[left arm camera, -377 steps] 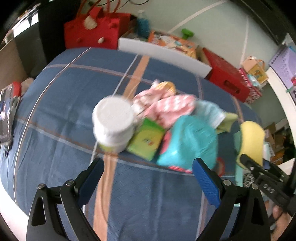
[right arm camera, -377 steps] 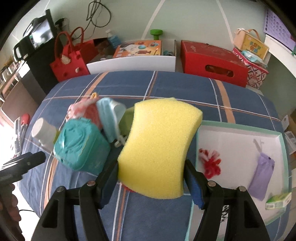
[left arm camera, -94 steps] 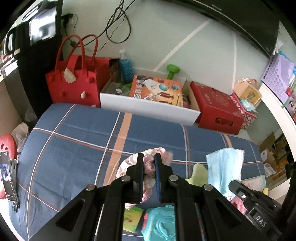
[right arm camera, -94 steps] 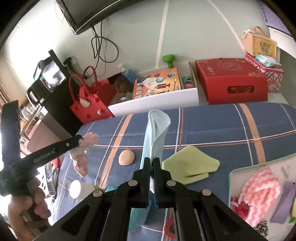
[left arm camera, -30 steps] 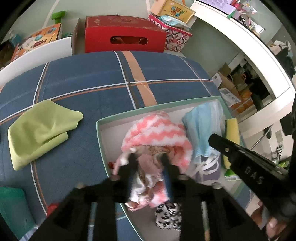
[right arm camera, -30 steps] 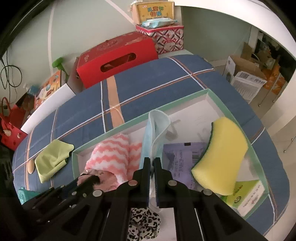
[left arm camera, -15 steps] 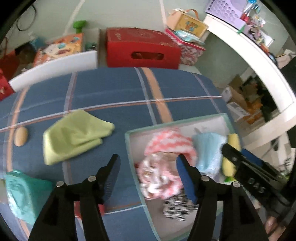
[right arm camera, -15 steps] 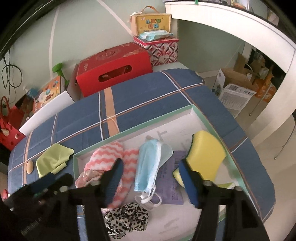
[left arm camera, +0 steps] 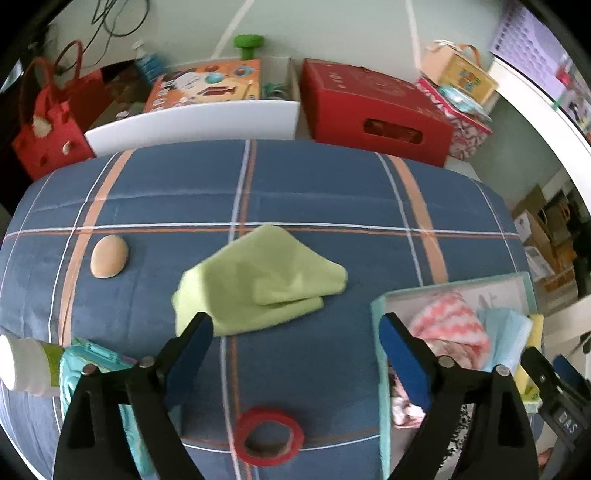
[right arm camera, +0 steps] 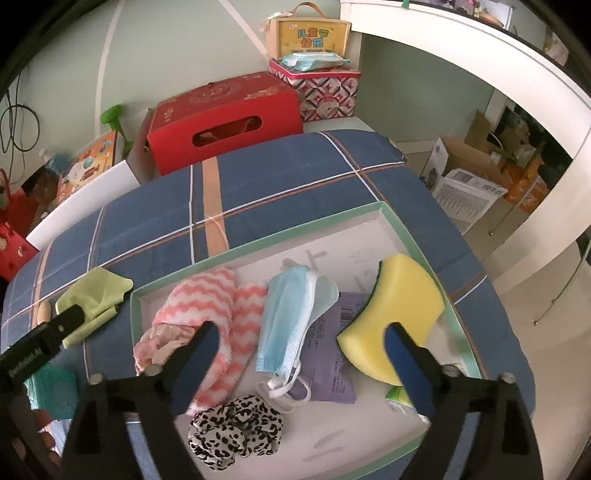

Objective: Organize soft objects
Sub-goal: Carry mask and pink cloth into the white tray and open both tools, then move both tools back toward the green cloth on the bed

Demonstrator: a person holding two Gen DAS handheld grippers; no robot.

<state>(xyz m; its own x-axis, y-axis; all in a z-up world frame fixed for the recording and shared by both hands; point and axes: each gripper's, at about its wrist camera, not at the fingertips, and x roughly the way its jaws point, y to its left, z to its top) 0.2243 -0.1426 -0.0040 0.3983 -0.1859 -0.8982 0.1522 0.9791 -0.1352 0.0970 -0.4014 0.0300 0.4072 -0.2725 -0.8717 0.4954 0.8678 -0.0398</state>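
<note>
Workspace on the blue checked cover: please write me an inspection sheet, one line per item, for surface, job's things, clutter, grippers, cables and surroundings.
Surface: blue checked cover, bearing a green-rimmed box.
Job's things: in the box lie a striped pink sock, a blue face mask, a yellow sponge and a leopard scrunchie; a green cloth lies outside on the cover.
Clutter: red tape roll, tan oval piece, teal case, white bottle.
Grippers: left gripper and right gripper open, jaws just opened, both empty.
Cables: black wires on the wall.
Surroundings: red box, red bag.
</note>
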